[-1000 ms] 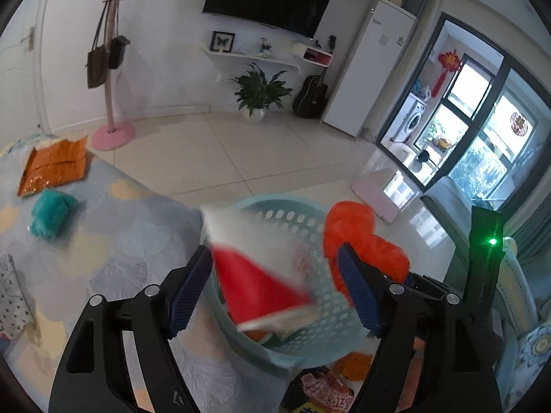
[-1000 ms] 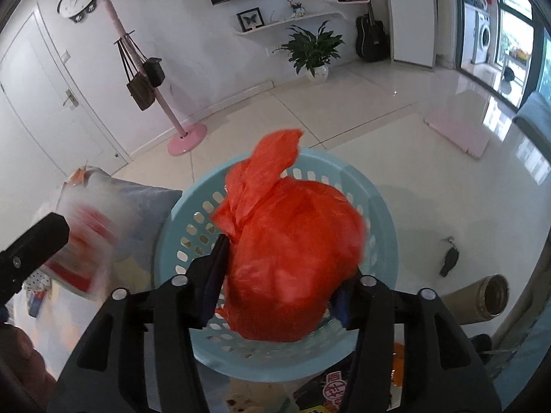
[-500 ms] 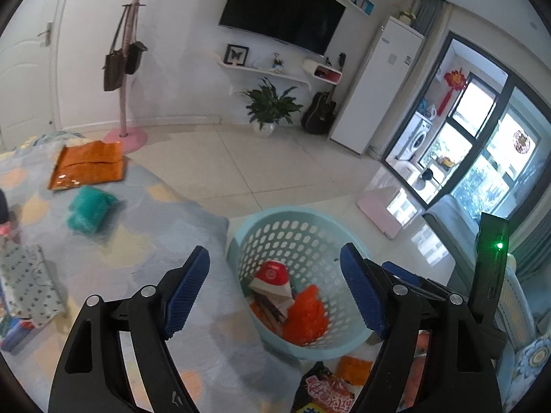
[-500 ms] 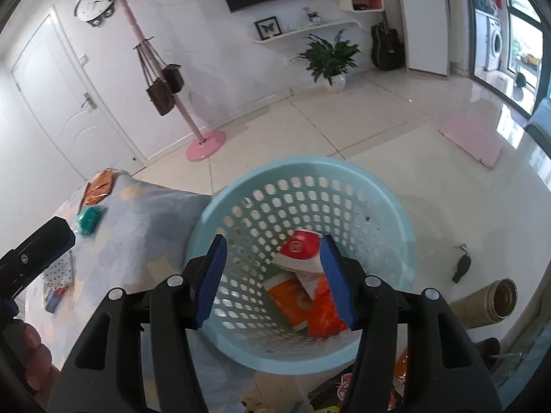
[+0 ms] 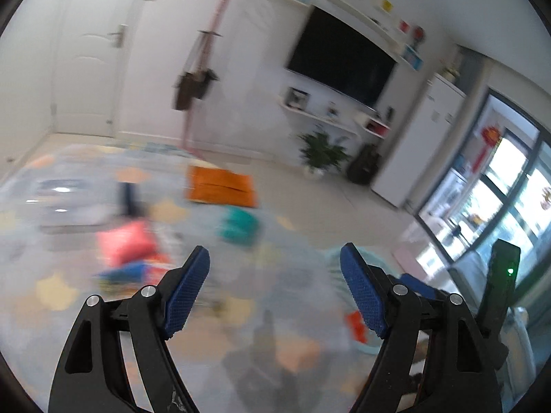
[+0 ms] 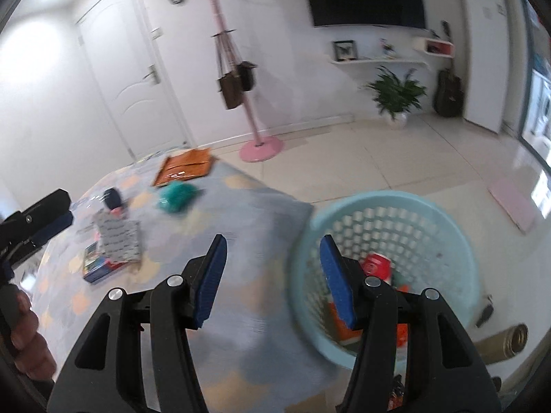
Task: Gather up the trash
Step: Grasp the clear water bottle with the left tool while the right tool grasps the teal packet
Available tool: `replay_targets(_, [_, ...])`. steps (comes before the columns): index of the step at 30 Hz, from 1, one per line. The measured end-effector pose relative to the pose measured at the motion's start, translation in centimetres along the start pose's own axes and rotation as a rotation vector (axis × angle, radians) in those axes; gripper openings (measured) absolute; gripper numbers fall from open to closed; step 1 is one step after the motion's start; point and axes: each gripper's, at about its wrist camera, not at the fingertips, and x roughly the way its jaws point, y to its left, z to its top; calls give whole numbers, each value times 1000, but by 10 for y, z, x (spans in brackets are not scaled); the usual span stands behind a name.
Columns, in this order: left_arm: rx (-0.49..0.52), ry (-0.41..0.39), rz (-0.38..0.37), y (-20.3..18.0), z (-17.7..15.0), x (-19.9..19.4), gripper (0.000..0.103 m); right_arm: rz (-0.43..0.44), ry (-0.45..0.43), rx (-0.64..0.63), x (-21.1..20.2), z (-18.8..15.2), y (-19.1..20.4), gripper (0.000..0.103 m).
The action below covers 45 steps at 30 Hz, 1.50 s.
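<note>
We see both tools released. The left hand-held gripper [image 5: 274, 277] has its jaws wide apart with nothing between them, above the patterned surface [image 5: 241, 309]; that view is smeared with blur. The right hand-held gripper [image 6: 273, 268] is likewise spread and empty, over the edge of the surface beside the basket [image 6: 458, 241].

Taking the basket as our landmark: it stands on the floor just off the surface's near corner, and inside it lie a red-capped item [image 6: 377, 266] and orange scraps [image 6: 401, 335]. Away from the basket, on the surface, we find a teal wad [image 6: 177, 196], and beyond that an orange packet [image 6: 184, 170] at the far edge. Farther from the basket than the wad lie a dotted grey pouch [image 6: 118, 237], a dark round thing [image 6: 113, 198] and a flat blue packet [image 6: 98, 266]. A bronze flask [image 6: 504, 342] lies on the floor just beside the basket.
</note>
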Motion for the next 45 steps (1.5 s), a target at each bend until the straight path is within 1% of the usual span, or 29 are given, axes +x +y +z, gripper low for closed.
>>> replay_targets(6, [-78, -43, 131, 72, 13, -32, 76, 76, 34, -46, 29, 10, 49, 53])
replay_targets(8, [-94, -44, 165, 96, 18, -37, 76, 82, 39, -65, 40, 15, 64, 53])
replay_targets(10, [-116, -41, 215, 125, 25, -38, 76, 89, 37, -69, 53, 20, 77, 53])
replay_targets(14, [-157, -40, 272, 171, 36, -36, 76, 60, 55, -74, 90, 27, 101, 53])
replay_targets(17, [-195, -6, 298, 204, 45, -21, 76, 36, 64, -91, 110, 27, 112, 53])
replay_targets(20, [-218, 39, 275, 219, 47, -4, 76, 27, 87, -91, 124, 25, 117, 53])
replay_targets(22, [-227, 71, 225, 224, 47, 7, 76, 31, 75, -104, 123, 27, 118, 53])
replay_targets(23, [-230, 90, 186, 223, 47, 12, 76, 41, 75, -108, 123, 27, 118, 53])
replay_targets(24, [-232, 99, 164, 222, 44, 13, 74, 42, 81, -111, 125, 27, 118, 53])
replay_targets(25, [-228, 104, 149, 218, 41, 13, 75, 42, 87, -111, 126, 26, 118, 53])
replay_targets(29, [-196, 133, 100, 202, 31, 2, 75, 38, 89, -119, 127, 26, 119, 53])
replay_targets(30, [-189, 149, 62, 195, 27, -3, 75, 38, 94, -123, 127, 26, 120, 53])
replay_targets(32, [-175, 184, 15, 188, 21, -5, 75, 45, 101, -122, 130, 26, 121, 53])
replay_targets(33, [-153, 200, -11, 180, 18, -9, 75, 44, 102, -122, 130, 26, 121, 53])
replay_targets(34, [-123, 211, -20, 173, 15, -12, 75, 46, 103, -124, 130, 26, 121, 53])
replay_targets(35, [-91, 216, -14, 168, 13, -15, 75, 52, 106, -127, 130, 26, 122, 53])
replay_targets(38, [-6, 186, 70, 159, 16, -24, 76, 55, 112, -130, 131, 26, 123, 53])
replay_targets(39, [32, 167, 114, 157, 22, -24, 78, 61, 117, -129, 131, 26, 123, 53])
replay_targets(40, [58, 154, 148, 156, 28, -20, 83, 72, 121, -124, 132, 27, 123, 53])
replay_targets(41, [68, 152, 162, 157, 33, -15, 84, 88, 130, -113, 133, 28, 122, 54])
replay_targets(43, [79, 190, 174, 161, 42, 6, 84, 113, 151, -86, 137, 30, 120, 55])
replay_targets(45, [83, 240, 177, 165, 48, 29, 83, 111, 176, -64, 143, 32, 119, 56])
